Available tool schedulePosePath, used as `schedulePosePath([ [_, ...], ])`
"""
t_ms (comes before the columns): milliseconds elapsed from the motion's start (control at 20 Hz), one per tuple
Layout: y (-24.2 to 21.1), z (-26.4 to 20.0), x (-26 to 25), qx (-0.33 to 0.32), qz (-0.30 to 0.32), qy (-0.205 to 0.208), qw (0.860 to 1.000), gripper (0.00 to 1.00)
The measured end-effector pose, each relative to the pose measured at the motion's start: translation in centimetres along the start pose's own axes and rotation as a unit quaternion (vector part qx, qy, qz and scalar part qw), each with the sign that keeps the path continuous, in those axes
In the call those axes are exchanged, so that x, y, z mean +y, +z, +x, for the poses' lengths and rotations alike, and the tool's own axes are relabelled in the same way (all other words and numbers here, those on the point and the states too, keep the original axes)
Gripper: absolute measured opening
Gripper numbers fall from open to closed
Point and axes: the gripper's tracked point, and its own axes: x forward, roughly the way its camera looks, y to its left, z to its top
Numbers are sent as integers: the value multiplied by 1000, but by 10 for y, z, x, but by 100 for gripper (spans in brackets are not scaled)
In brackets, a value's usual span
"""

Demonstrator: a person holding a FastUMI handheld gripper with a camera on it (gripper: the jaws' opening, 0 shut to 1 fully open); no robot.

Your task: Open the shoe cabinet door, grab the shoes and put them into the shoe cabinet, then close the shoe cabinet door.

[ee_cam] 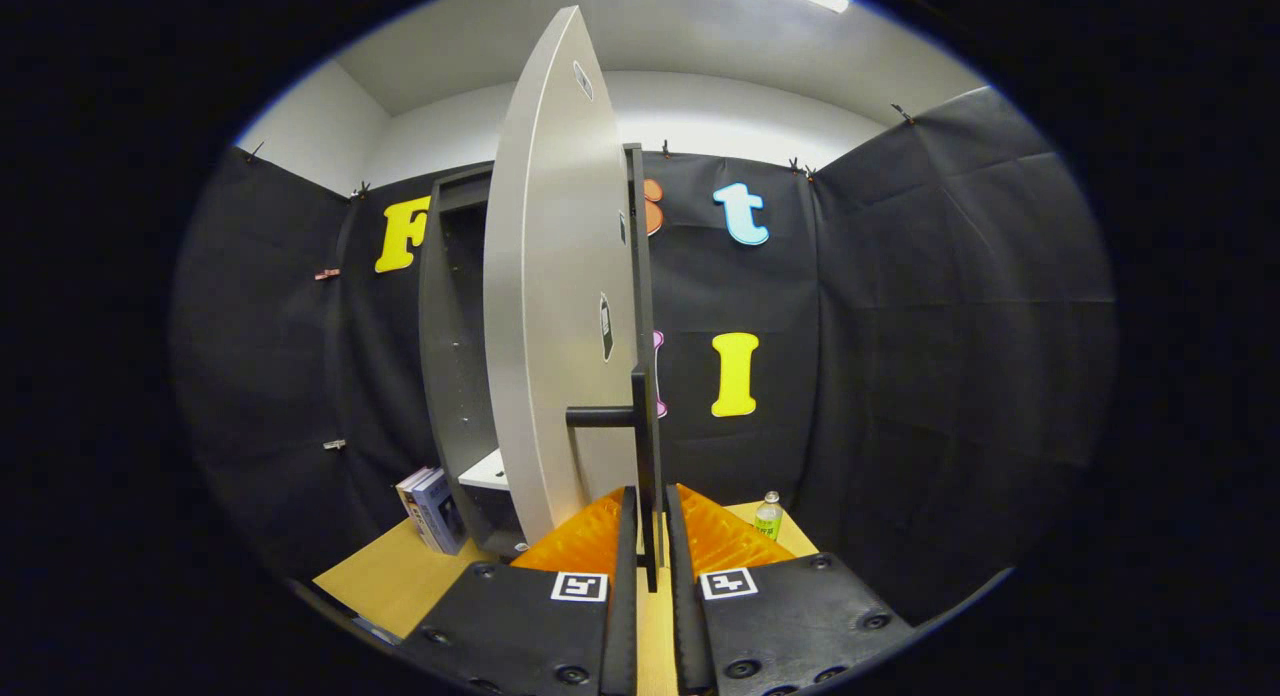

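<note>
at lower centre, the gripper (648, 536) points level, fingers nearly closed on the half-open shoe cabinet door's (555, 306) black handle (645, 446).

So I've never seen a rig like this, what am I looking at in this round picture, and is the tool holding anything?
The picture comes from a fisheye camera that rides on a hand-held gripper and looks forward along its two fingers, which show at the bottom. A person carries the tool; there is no robot arm. The fingers are nearly closed around the thin black handle bar on the edge of the pale cabinet door, which stands swung open. Whether both fingers actually press on the bar is hard to tell. Behind the door is the dark shoe cabinet with a white shelf low inside. On the wooden floor, books lean beside the cabinet, and a small bottle stands beyond the fingers.
</note>
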Motion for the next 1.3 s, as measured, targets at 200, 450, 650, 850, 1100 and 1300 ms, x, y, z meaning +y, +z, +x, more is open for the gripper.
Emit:
schedulePosePath([
  [200,-2,2,-15,-1,7,-18,1000,19],
  [450,-2,1,-20,0,-1,-12,1000,19],
  [650,-7,-10,-21,4,1,-13,1000,19],
  [850,-20,-36,-26,22,-14,-27,999,37],
  [1100,-42,-68,-12,59,-16,-24,998,56],
  [1300,-88,-88,25,123,-32,6,992,91],
])
